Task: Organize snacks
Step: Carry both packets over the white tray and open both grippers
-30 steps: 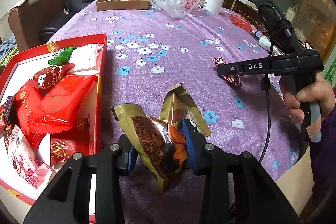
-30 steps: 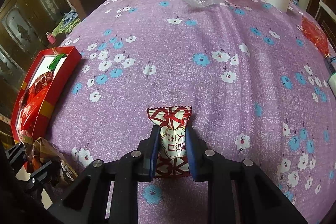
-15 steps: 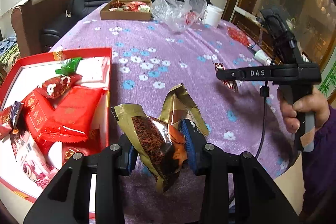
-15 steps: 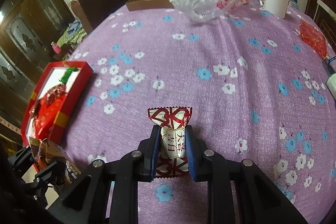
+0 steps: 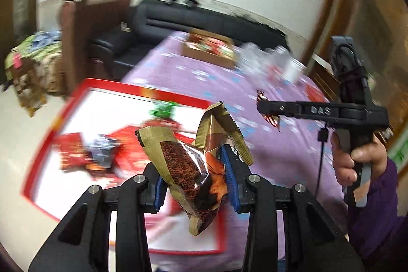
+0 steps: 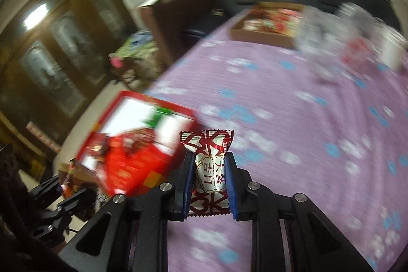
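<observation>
Left gripper (image 5: 195, 181): its blue pads are pressing from both sides on a gold-and-brown snack packet (image 5: 188, 167), jaws part-way closed around it; the packet is hanging in the air, crumpled, its serrated gold end sticking up.
Right gripper (image 6: 208, 179): its jaws are pinching tight on a red-and-white candy (image 6: 207, 170), which is standing upright between the pads, clear of the cloth.
Person's hand (image 5: 357, 157): it is gripping the right gripper's handle at the right edge of the left wrist view, a purple sleeve (image 5: 377, 208) showing below it.
Red box (image 5: 76, 98): it is sitting at the near left corner of the tabletop, open, with red-wrapped snacks (image 5: 127, 142) and a green one (image 5: 163, 108) lying inside; the held packet is hanging in front of its right wall in the left wrist view.
Tabletop (image 6: 306, 119): a purple flowered cloth is covering it.
Cardboard box (image 6: 265, 24): it is resting at the far edge, holding more snacks.
Plastic bag (image 6: 331, 37): it is lying just beside the cardboard box, blurred.
White tub (image 5: 293, 70): it is standing near the far right edge.
</observation>
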`<action>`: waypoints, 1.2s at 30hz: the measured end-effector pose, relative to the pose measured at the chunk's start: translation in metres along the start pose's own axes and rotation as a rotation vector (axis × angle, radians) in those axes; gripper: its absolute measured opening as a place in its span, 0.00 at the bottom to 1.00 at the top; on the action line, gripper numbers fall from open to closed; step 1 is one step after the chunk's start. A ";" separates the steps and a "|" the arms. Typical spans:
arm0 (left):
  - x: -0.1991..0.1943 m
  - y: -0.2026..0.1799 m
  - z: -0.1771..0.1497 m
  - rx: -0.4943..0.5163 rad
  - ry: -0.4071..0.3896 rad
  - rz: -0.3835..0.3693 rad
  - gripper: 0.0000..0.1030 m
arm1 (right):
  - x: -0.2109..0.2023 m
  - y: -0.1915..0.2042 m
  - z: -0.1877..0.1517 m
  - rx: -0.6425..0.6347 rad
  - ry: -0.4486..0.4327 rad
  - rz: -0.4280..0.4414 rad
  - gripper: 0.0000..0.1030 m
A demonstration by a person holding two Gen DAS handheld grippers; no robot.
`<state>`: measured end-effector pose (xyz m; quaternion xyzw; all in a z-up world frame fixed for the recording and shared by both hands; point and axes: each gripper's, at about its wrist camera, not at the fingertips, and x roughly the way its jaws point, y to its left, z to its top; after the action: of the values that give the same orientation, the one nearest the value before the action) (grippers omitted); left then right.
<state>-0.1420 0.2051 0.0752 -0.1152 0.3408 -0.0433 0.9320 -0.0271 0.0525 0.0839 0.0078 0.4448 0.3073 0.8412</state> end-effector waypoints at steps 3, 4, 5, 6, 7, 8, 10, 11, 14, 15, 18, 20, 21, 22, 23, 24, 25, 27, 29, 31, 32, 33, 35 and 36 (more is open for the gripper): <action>-0.009 0.031 0.002 -0.052 -0.019 0.071 0.35 | 0.024 0.035 0.011 -0.050 0.012 0.062 0.22; -0.010 0.037 0.002 -0.065 -0.021 0.088 0.35 | 0.032 0.045 0.013 -0.062 0.018 0.082 0.22; -0.012 0.046 0.002 -0.081 -0.025 0.111 0.35 | 0.037 0.052 0.015 -0.068 0.020 0.097 0.22; -0.011 0.051 0.001 -0.088 -0.026 0.123 0.35 | 0.042 0.059 0.016 -0.074 0.023 0.110 0.22; -0.010 0.054 0.001 -0.091 -0.024 0.133 0.35 | 0.047 0.064 0.016 -0.080 0.027 0.120 0.22; -0.008 0.057 0.002 -0.095 -0.020 0.140 0.35 | 0.051 0.069 0.017 -0.085 0.031 0.125 0.22; -0.002 0.058 0.004 -0.090 -0.020 0.158 0.35 | 0.057 0.077 0.015 -0.096 0.032 0.122 0.22; 0.002 0.056 0.006 -0.080 -0.022 0.170 0.35 | 0.061 0.080 0.015 -0.100 0.036 0.126 0.22; 0.010 0.051 0.012 -0.037 -0.031 0.214 0.35 | 0.069 0.086 0.015 -0.108 0.031 0.126 0.22; 0.012 0.051 0.013 -0.027 -0.030 0.226 0.35 | 0.072 0.087 0.015 -0.110 0.026 0.120 0.22; 0.019 0.050 0.016 -0.002 -0.034 0.270 0.35 | 0.084 0.087 0.017 -0.087 0.032 0.126 0.22; 0.022 0.047 0.017 0.030 -0.044 0.317 0.35 | 0.094 0.087 0.017 -0.074 0.043 0.121 0.22; 0.024 0.046 0.018 0.043 -0.041 0.335 0.35 | 0.098 0.087 0.017 -0.070 0.046 0.111 0.22; 0.028 0.045 0.018 0.056 -0.034 0.353 0.35 | 0.100 0.087 0.017 -0.066 0.046 0.107 0.22; 0.030 0.045 0.018 0.062 -0.030 0.362 0.35 | 0.101 0.086 0.016 -0.060 0.044 0.105 0.22; 0.031 0.045 0.018 0.066 -0.029 0.368 0.35 | 0.101 0.086 0.015 -0.053 0.041 0.100 0.22; 0.033 0.043 0.017 0.080 -0.032 0.389 0.36 | 0.101 0.086 0.014 -0.051 0.038 0.095 0.22; 0.034 0.040 0.016 0.107 -0.038 0.424 0.36 | 0.100 0.088 0.011 -0.062 0.037 0.082 0.22; 0.035 0.036 0.014 0.141 -0.048 0.456 0.37 | 0.099 0.091 0.008 -0.082 0.039 0.063 0.25; 0.033 0.031 0.013 0.170 -0.067 0.500 0.40 | 0.100 0.097 0.004 -0.120 0.057 0.041 0.26; 0.031 0.029 0.012 0.186 -0.086 0.531 0.47 | 0.099 0.098 0.003 -0.133 0.063 0.037 0.26; 0.029 0.028 0.012 0.203 -0.107 0.565 0.53 | 0.098 0.099 0.002 -0.141 0.062 0.032 0.26; 0.021 0.025 0.011 0.225 -0.154 0.637 0.66 | 0.092 0.099 0.001 -0.150 0.040 0.036 0.31; 0.017 0.024 0.010 0.231 -0.178 0.666 0.66 | 0.086 0.097 0.000 -0.147 0.021 0.044 0.35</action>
<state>-0.1226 0.2279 0.0664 0.1049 0.2702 0.2346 0.9279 -0.0406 0.1766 0.0477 -0.0472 0.4294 0.3576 0.8279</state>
